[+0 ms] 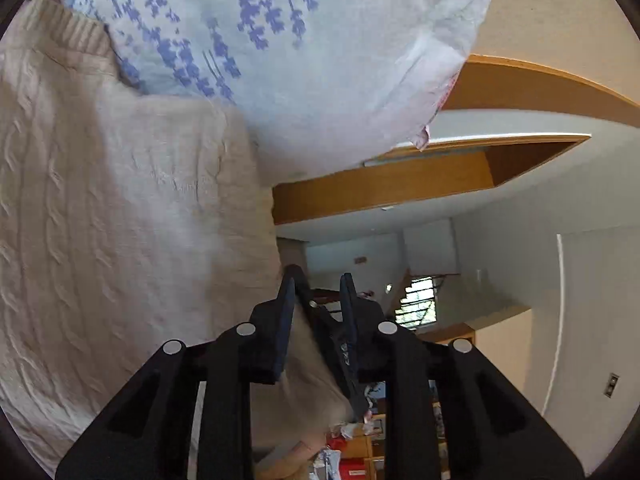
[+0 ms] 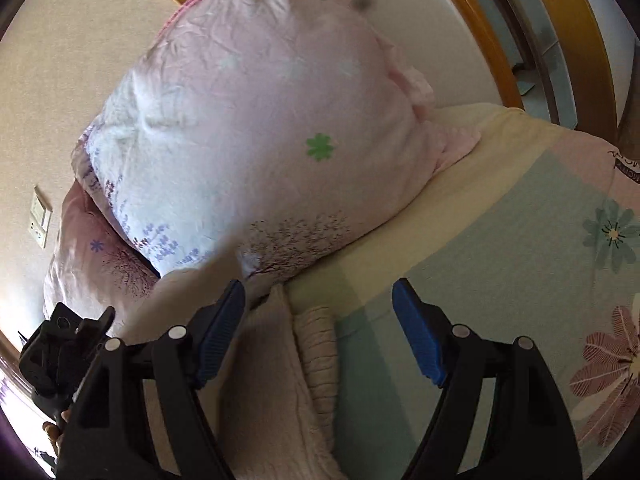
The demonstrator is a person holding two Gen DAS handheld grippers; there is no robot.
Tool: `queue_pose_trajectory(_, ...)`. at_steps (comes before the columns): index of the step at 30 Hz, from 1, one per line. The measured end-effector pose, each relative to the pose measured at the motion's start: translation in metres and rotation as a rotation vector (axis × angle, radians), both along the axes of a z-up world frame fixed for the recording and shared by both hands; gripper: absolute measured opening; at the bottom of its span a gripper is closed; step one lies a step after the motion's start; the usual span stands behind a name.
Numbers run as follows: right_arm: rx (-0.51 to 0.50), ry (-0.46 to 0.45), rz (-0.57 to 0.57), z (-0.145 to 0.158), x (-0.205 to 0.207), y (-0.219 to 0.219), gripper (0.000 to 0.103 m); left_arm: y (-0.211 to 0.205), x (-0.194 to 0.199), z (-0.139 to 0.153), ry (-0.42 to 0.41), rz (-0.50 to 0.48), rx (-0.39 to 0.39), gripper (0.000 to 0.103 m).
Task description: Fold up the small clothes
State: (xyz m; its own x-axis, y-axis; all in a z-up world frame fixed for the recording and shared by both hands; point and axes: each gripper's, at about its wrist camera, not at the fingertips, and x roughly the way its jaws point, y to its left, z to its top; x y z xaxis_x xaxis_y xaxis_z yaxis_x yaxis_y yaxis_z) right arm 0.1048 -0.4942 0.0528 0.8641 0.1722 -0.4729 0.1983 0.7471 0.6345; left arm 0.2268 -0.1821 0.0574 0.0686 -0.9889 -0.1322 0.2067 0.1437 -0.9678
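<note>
1. On my left feed, the left gripper (image 1: 318, 286) has its jaws drawn narrow, pinching a fold of the cream sweater (image 1: 120, 220). A strip of the knit runs down between the two dark fingers (image 1: 286, 304).
2. The sweater is a soft cable knit with raised rope-like ridges and a ribbed band (image 1: 76, 32) along one edge. It fills the left half of that view, hanging as a broad draped sheet.
3. Above it bulges a pillow (image 1: 300, 60) in pale, crinkled cotton printed with blue-violet sprigs. Behind are a wooden frame (image 1: 380, 190) and white walls.
4. On my right feed, the right gripper (image 2: 319, 296) stands wide, nothing between its blue ribbed pads (image 2: 416, 332).
5. Below the open jaws the sweater (image 2: 276, 380) lies bunched on the bed, its ribbed band (image 2: 320, 344) showing as a narrow corrugated strip beside the smoother knit.
6. The bedsheet (image 2: 500, 260) is smooth, blocked in yellow, mint and pink with large flower prints. The plump pink pillow (image 2: 260, 120) rests on it just beyond the sweater.
7. The left gripper (image 2: 64, 344) shows at the lower left edge of the right feed.
</note>
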Motion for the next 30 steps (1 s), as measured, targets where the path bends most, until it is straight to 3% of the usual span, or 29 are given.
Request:
queue_pose_trajectory(1,0.049,0.013,0.014,-0.004,0.002,-0.008,0.076,0.007,-0.006,0.009,-0.072,0.019,0.037,0.023)
queue_pose_trajectory(2,0.114,0.008,0.045,-0.008,0.003,-0.015,0.080,0.019,-0.014,0.020,-0.153,0.052,0.093,0.033)
queue_pose_trajectory(3,0.168,0.004,0.091,-0.012,0.006,-0.018,0.085,0.035,-0.020,0.029,-0.213,0.105,0.156,0.055)
queue_pose_trajectory(5,0.215,0.035,0.175,-0.018,0.016,-0.013,0.090,0.069,-0.031,0.040,-0.303,0.252,0.361,0.076)
queue_pose_trajectory(8,0.221,0.148,0.277,-0.032,0.038,0.006,0.090,0.098,-0.035,0.031,-0.379,0.335,0.677,0.078)
queue_pose_trajectory(10,0.238,0.215,0.337,-0.043,0.048,0.020,0.090,0.112,-0.033,0.009,-0.338,0.319,0.756,0.080)
queue_pose_trajectory(14,0.234,0.229,0.388,-0.049,0.053,0.035,0.089,0.112,-0.035,-0.035,-0.204,0.217,0.746,0.080)
queue_pose_trajectory(18,0.183,0.250,0.343,-0.049,0.051,0.040,0.081,0.099,-0.040,-0.047,-0.210,0.206,0.716,0.082)
queue_pose_trajectory(20,0.158,0.249,0.349,-0.047,0.052,0.046,0.082,0.095,-0.040,-0.047,-0.213,0.219,0.699,0.083)
queue_pose_trajectory(21,0.164,0.243,0.373,-0.049,0.054,0.051,0.075,0.089,-0.041,-0.046,-0.216,0.228,0.690,0.083)
queue_pose_trajectory(22,0.190,0.240,0.405,-0.052,0.057,0.055,0.062,0.088,-0.040,-0.048,-0.216,0.233,0.676,0.083)
queue_pose_trajectory(23,0.218,0.240,0.430,-0.057,0.058,0.063,0.038,0.085,-0.039,-0.047,-0.214,0.246,0.665,0.083)
queue_pose_trajectory(25,0.231,0.206,0.439,-0.056,0.057,0.066,0.032,0.082,-0.037,-0.050,-0.207,0.269,0.654,0.068)
queue_pose_trajectory(27,0.275,0.131,0.482,-0.049,0.053,0.073,0.028,0.090,-0.039,-0.046,-0.224,0.273,0.616,0.043)
queue_pose_trajectory(30,0.296,0.040,0.581,-0.033,0.049,0.102,0.028,0.118,-0.054,-0.024,-0.283,0.245,0.592,0.040)
